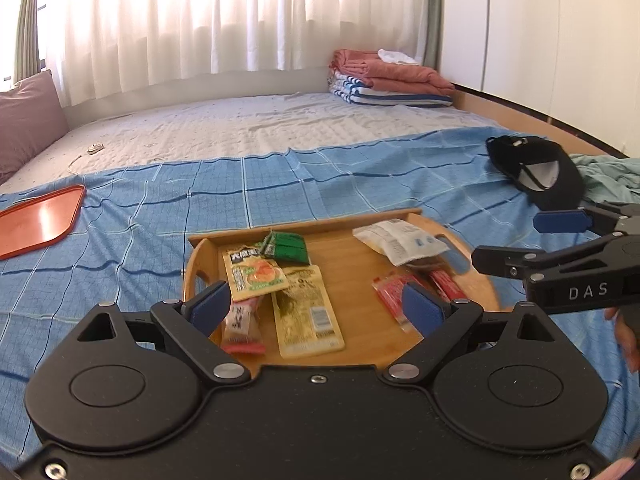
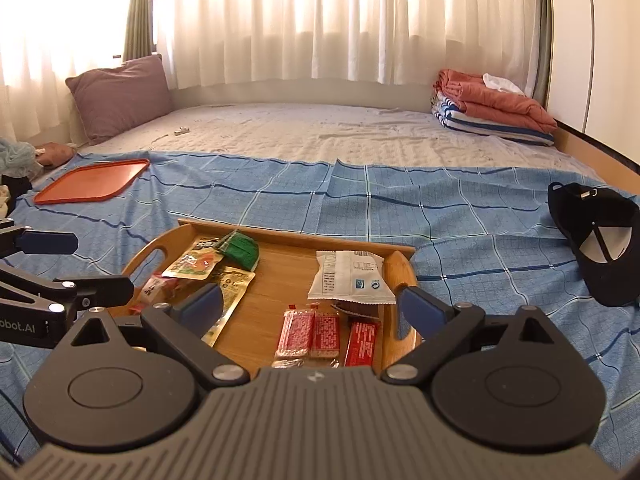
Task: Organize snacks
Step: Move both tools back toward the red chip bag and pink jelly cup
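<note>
A wooden tray (image 1: 344,258) (image 2: 280,276) lies on the blue checked cloth and holds several snack packs. On its left are a green pack (image 1: 286,244) (image 2: 240,252), an orange-yellow pack (image 1: 254,274) (image 2: 194,262), a gold pack (image 1: 306,314) (image 2: 228,300) and a red-and-white pack (image 1: 242,326). On its right are a white pack (image 1: 400,240) (image 2: 350,278) and red packs (image 1: 394,294) (image 2: 312,332). My left gripper (image 1: 318,306) is open and empty over the tray's near left. My right gripper (image 2: 312,308) is open and empty over the near right.
An empty orange tray (image 1: 40,220) (image 2: 92,182) lies at the far left on the cloth. A black cap (image 1: 538,174) (image 2: 600,240) lies at the right. Folded blankets (image 2: 492,106) and a purple pillow (image 2: 120,94) sit at the back of the bed.
</note>
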`<state>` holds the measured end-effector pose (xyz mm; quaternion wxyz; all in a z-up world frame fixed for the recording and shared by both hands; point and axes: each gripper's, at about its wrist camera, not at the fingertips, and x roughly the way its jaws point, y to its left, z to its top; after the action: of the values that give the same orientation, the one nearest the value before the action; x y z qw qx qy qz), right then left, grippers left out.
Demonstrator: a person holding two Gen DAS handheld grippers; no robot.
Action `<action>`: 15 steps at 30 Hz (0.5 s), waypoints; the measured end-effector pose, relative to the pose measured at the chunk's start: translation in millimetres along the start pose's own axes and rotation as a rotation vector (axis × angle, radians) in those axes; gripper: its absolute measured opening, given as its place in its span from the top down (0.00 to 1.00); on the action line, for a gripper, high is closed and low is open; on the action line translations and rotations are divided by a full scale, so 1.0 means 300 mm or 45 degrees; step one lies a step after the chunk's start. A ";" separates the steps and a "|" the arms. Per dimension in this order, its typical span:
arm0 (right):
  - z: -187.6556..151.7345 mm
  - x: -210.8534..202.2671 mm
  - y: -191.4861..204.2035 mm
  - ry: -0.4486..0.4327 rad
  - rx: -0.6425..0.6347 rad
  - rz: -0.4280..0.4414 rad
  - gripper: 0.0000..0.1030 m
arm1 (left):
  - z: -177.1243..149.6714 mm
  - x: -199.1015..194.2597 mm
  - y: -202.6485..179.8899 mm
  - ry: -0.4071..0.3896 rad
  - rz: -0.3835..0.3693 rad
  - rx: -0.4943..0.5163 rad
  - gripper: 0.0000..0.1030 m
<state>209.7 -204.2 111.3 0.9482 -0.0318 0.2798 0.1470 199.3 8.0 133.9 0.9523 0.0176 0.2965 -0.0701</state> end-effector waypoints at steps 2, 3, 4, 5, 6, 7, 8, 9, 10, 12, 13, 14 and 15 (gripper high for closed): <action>-0.007 -0.039 0.003 -0.011 -0.001 0.007 0.03 | -0.010 -0.048 -0.009 -0.009 -0.002 0.006 0.10; -0.012 -0.057 0.006 -0.017 -0.002 0.011 0.02 | -0.015 -0.073 -0.012 -0.017 -0.004 0.009 0.10; -0.017 -0.074 0.007 -0.022 -0.005 0.014 0.02 | -0.019 -0.094 -0.017 -0.022 -0.009 0.011 0.10; -0.023 -0.092 0.009 -0.028 -0.008 0.016 0.02 | -0.022 -0.114 -0.021 -0.024 -0.014 0.011 0.10; -0.028 -0.107 0.011 -0.033 -0.011 0.017 0.02 | -0.027 -0.133 -0.025 -0.023 -0.016 0.009 0.10; -0.034 -0.122 0.013 -0.037 -0.016 0.019 0.02 | -0.032 -0.151 -0.028 -0.022 -0.018 0.007 0.10; -0.040 -0.135 0.014 -0.041 -0.018 0.021 0.02 | -0.038 -0.168 -0.032 -0.020 -0.019 0.005 0.10; -0.047 -0.147 0.012 -0.043 -0.019 0.024 0.02 | -0.046 -0.183 -0.035 -0.020 -0.021 0.005 0.10; -0.054 -0.159 0.011 -0.046 -0.019 0.026 0.02 | -0.053 -0.196 -0.040 -0.019 -0.022 0.009 0.10; -0.072 -0.182 0.011 -0.051 -0.021 0.027 0.01 | -0.073 -0.220 -0.047 -0.016 -0.018 0.023 0.10; -0.082 -0.191 0.007 -0.053 -0.022 0.025 0.01 | -0.084 -0.229 -0.050 -0.011 -0.014 0.030 0.09; -0.093 -0.200 0.003 -0.054 -0.025 0.022 0.01 | -0.095 -0.236 -0.052 -0.006 -0.011 0.036 0.09; -0.105 -0.208 0.000 -0.053 -0.031 0.020 0.01 | -0.106 -0.243 -0.053 -0.001 -0.009 0.039 0.09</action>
<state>143.3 -225.1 118.5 0.9521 -0.0379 0.2585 0.1586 119.9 3.5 149.2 0.9518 0.0313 0.2951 -0.0781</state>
